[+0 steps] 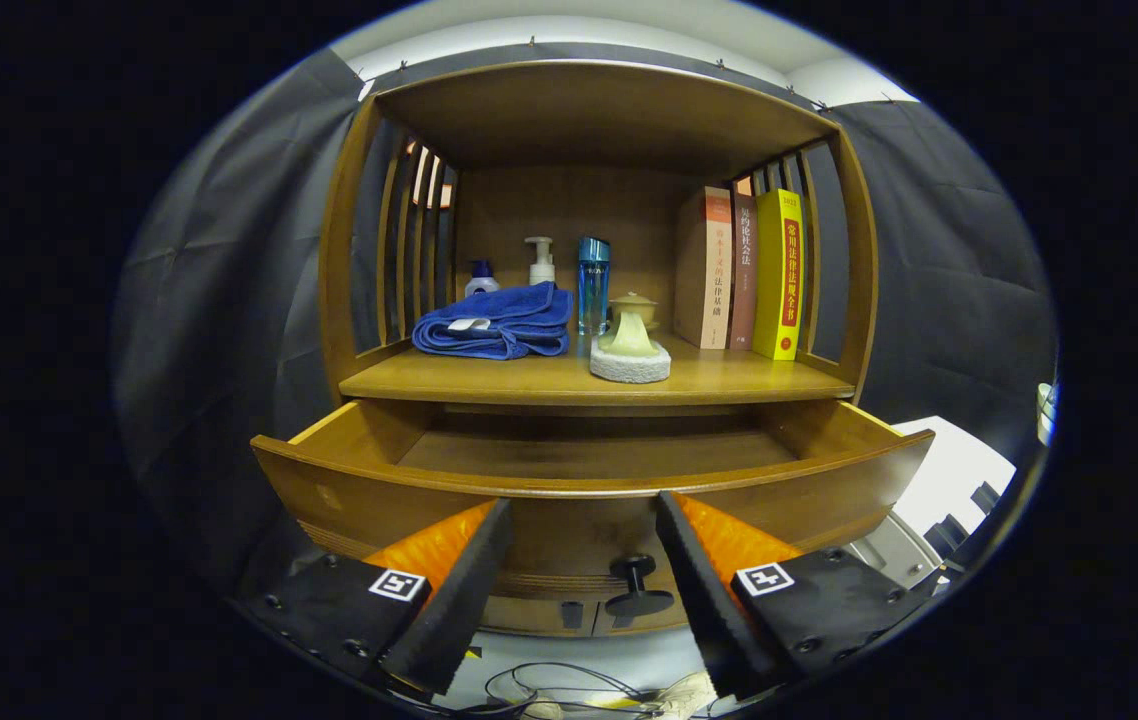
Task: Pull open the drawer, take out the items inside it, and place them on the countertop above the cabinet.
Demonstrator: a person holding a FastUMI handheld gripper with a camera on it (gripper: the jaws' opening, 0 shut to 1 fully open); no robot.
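Note:
The wooden cabinet's drawer (589, 490) stands pulled out toward me, and the part of its floor that I see is bare. Its dark knob (637, 590) hangs on the drawer front, low between my fingers. My gripper (584, 515) is open, its fingers spread wide in front of the drawer front with nothing held. On the countertop (729, 385) above the drawer lie a folded blue towel (497, 322) and a pale sponge-like item on a white round pad (629, 352).
At the back of the countertop stand two pump bottles (540, 262), a blue bottle (592, 283) and a small lidded jar (635, 305). Three upright books (744, 272) fill its right side. Slatted side walls and a top board enclose the shelf. Cables (549, 690) lie on the floor below.

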